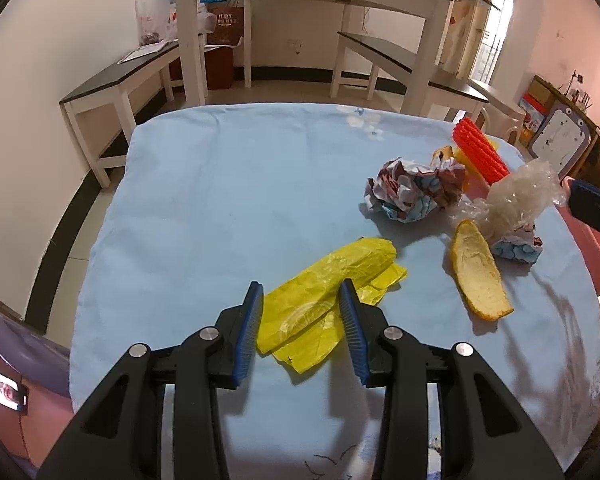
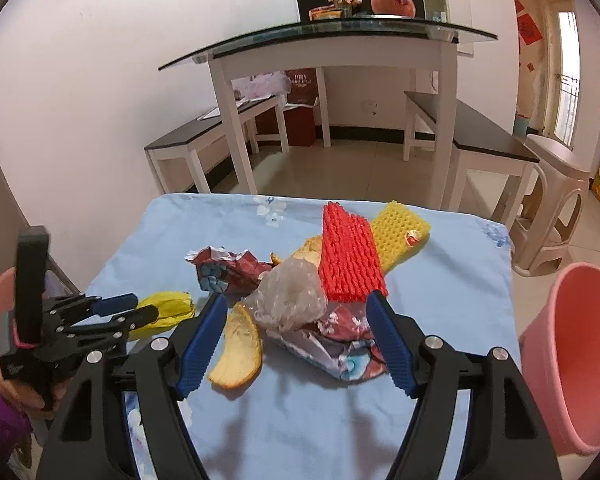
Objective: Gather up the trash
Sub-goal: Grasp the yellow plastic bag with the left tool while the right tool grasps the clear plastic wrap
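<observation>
Work surface: table covered with a light blue cloth [image 1: 204, 200].

Left gripper [image 1: 302, 304]: black frame, blue ribbed pads, jaws apart. It hangs over the crumpled yellow plastic bag [image 1: 332, 296], which lies flat on the cloth between the two pads. Pads do not press on it; nothing is gripped. The right wrist view shows the same gripper [image 2: 134, 308] from the side, carried by a hand in a purple sleeve [image 2: 0, 396].

Right gripper [image 2: 296, 340]: jaws spread wide, released. Between the pads lie a crumpled clear plastic film [image 2: 290, 300] on top of a crumpled printed paper wrapper, red and blue [image 2: 340, 348]. Contact of pads with wrapper: cannot tell; no grasp seen.

Other trash on the cloth:
- curved orange peel strip [image 2: 236, 356], just beside the right gripper's left pad
- second crumpled printed paper ball [image 1: 416, 190]
- red foam fruit net [image 2: 350, 256], overlapping a yellow foam fruit net [image 2: 398, 232]

Pink plastic bin [image 2: 576, 356] stands beside the table's right edge.
</observation>
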Available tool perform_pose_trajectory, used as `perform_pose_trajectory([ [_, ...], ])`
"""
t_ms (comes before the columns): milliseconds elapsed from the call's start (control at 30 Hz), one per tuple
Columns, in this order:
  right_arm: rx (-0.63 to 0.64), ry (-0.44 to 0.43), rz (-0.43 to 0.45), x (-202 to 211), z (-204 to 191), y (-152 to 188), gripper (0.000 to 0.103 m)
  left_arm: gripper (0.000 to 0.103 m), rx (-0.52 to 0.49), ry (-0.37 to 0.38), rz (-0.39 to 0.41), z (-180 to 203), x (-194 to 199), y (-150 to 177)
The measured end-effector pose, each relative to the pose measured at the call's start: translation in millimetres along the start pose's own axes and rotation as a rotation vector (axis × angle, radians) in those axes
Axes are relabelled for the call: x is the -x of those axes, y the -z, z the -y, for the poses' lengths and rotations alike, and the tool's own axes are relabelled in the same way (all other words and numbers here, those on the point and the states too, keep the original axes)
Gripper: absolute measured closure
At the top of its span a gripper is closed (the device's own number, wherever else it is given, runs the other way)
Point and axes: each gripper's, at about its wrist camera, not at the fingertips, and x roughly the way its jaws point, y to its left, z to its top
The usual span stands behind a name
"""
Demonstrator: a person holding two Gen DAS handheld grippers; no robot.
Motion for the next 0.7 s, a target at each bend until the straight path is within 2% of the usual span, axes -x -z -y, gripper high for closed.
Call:
perform_pose_trajectory([
  [100,-0.006,-0.015,-0.035,-16,1,-3,0.038,0.065,0.003,0.01,0.007,2,2,3],
  [233,-0.018,-0.023,-0.087,-32,1,-3,0.065,0.085,-0.011,0.015,0.021,7,9,7],
  [300,-0.043,-0.008,-0.089,-34,4,-1,0.07,0.094,0.003,0.02,0.025,6,12,9],
  [367,-0.065,-0.023,-0.094,-33,8,0,0.08,0.101,0.021,0.03,0.027,5,16,9],
  [433,-0.086,-0.037,-0.094,-29,11,1,0.085,0.102,0.033,0.041,0.036,6,21,10],
  [467,-0.097,-0.045,-0.091,-25,13,2,0.095,0.103,0.033,0.042,0.042,7,24,10],
  [700,-0.121,-0.073,-0.023,11,20,3,0.096,0.103,0.042,0.082,0.087,7,50,10],
])
